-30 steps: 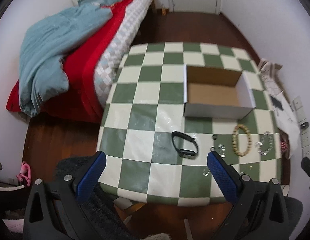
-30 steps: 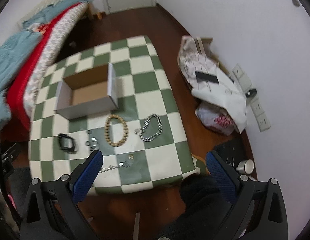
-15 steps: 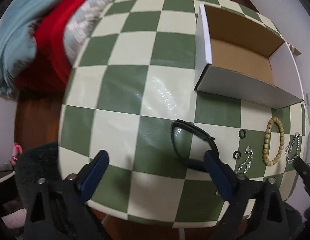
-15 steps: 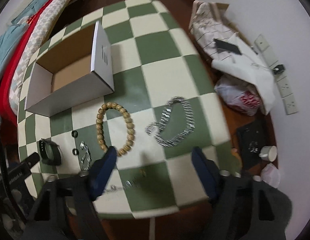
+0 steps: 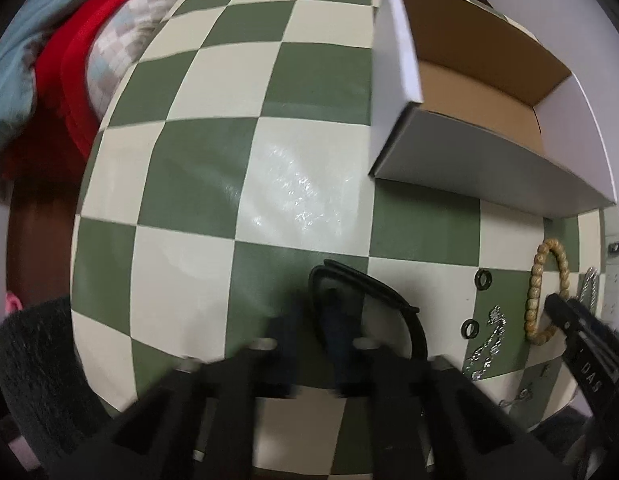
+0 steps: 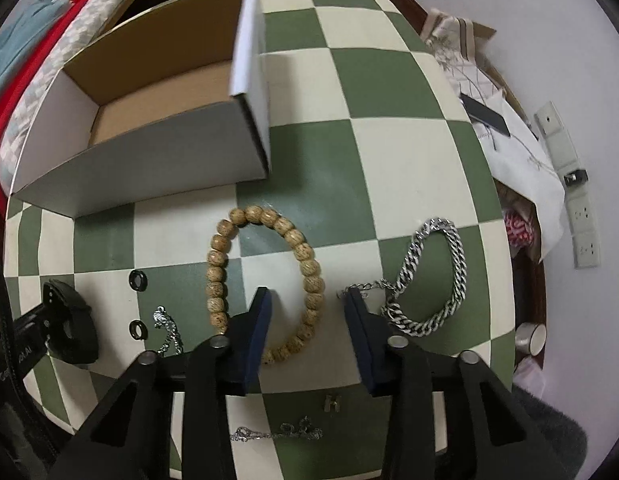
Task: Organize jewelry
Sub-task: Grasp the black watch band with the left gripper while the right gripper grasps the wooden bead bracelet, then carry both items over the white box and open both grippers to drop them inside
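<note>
An open cardboard box point(image 5: 485, 92) point(image 6: 149, 104) stands on the green-and-cream checkered table point(image 5: 213, 184). My left gripper point(image 5: 309, 328) is blurred, its jaws close together around the near side of the black wristband point(image 5: 373, 292). My right gripper point(image 6: 307, 304) is partly open, low over the table, its fingers straddling the right side of the wooden bead bracelet point(image 6: 265, 276). A silver chain bracelet point(image 6: 433, 276) lies just right of it. Two black rings point(image 6: 138, 280) and small silver pieces point(image 6: 167, 328) lie to the left.
A thin silver chain point(image 6: 277, 434) and a small gold H charm point(image 6: 332, 403) lie near the table's front edge. A bed with red and blue covers point(image 5: 49, 60) is at the left. Bags and clutter point(image 6: 509, 136) sit on the floor at the right.
Both grippers have dropped close to the table. The left jaws have narrowed around the black wristband. The right jaws have narrowed around the bead bracelet's right side.
</note>
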A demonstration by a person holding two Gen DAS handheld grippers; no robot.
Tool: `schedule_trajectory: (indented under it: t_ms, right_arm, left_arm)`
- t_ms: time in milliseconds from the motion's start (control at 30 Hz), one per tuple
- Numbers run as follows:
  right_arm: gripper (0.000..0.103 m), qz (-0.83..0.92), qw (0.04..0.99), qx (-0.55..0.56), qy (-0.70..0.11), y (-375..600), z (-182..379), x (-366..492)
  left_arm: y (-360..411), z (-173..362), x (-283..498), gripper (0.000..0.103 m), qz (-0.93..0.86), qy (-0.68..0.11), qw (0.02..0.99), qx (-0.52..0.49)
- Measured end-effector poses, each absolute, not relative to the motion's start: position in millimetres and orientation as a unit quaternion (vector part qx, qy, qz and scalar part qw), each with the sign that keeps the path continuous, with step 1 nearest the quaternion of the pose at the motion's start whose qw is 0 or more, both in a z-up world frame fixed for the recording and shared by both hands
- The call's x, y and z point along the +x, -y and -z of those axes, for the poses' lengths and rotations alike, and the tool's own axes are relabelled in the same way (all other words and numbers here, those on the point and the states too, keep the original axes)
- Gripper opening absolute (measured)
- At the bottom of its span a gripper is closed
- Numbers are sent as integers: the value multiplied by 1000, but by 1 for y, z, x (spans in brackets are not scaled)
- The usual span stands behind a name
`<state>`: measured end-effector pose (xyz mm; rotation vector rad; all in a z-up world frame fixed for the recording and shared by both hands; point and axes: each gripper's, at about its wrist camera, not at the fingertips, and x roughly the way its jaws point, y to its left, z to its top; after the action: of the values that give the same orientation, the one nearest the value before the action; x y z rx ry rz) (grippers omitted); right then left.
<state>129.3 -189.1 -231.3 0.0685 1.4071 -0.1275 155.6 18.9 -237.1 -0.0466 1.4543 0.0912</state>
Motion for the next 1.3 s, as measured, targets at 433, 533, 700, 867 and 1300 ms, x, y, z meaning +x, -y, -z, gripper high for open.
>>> schedule_trajectory:
  t_ms: [433, 533, 700, 867, 1300]
  right_arm:
    - [9, 47, 774, -5, -632, 168, 221, 119]
    - [9, 45, 786, -2, -616, 168, 207, 111]
    - [9, 39, 810, -5, -585, 163, 172, 97]
    - [9, 37, 829, -7, -558, 169, 139, 91]
    - [9, 34, 867, -3, -497, 177, 59, 109]
  left_arm:
    - [7, 222, 137, 0, -51, -622, 778, 67]
    - [16, 209, 131, 0, -50, -603, 792, 81]
    - [22, 176, 132, 0, -42, -565, 818, 97]
    - [29, 142, 130, 0, -36, -530, 841, 100]
    - [33, 73, 157, 0, -35, -471, 878, 80]
